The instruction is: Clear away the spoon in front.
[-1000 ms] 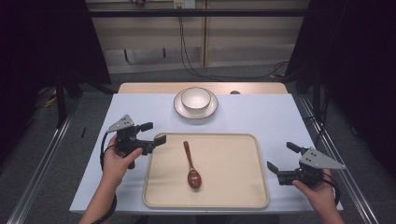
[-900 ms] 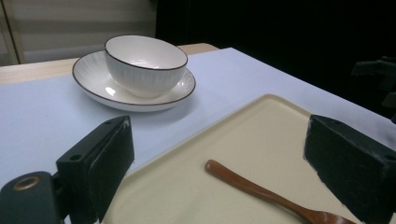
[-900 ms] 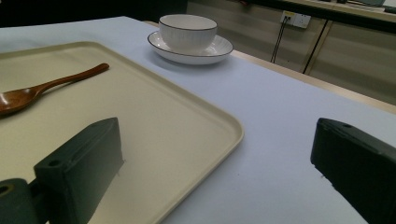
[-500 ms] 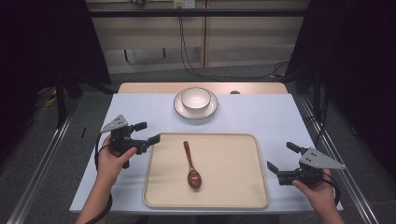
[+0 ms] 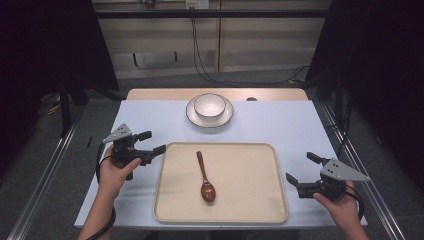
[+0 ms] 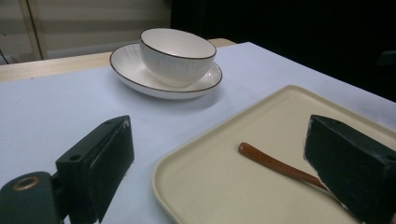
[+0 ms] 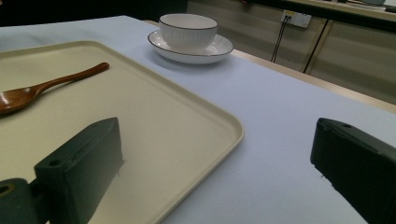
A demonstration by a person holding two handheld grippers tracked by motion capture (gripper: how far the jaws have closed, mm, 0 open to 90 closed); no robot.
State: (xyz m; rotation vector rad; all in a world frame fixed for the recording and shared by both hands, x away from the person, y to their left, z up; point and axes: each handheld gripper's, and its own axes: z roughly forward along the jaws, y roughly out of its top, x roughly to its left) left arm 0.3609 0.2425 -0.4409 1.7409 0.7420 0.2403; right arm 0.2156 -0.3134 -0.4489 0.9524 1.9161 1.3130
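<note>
The left gripper [image 5: 152,142] is open beside the left edge of the tray [image 5: 260,162], holding nothing. The spoon [image 5: 204,177] lies on the tray. The right gripper [image 5: 302,169] is open and empty near the tray's right edge.

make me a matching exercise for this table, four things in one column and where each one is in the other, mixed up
Things
1. spoon
2. bowl
3. left gripper
4. right gripper

Places
a. held open beside the right edge of the tray
b. lying on the tray
c. standing on the plate at the far side of the table
d. held open by the tray's near-left corner as its own view shows, jaws pointing toward the spoon handle

Pairs: 1-b, 2-c, 3-d, 4-a
</note>
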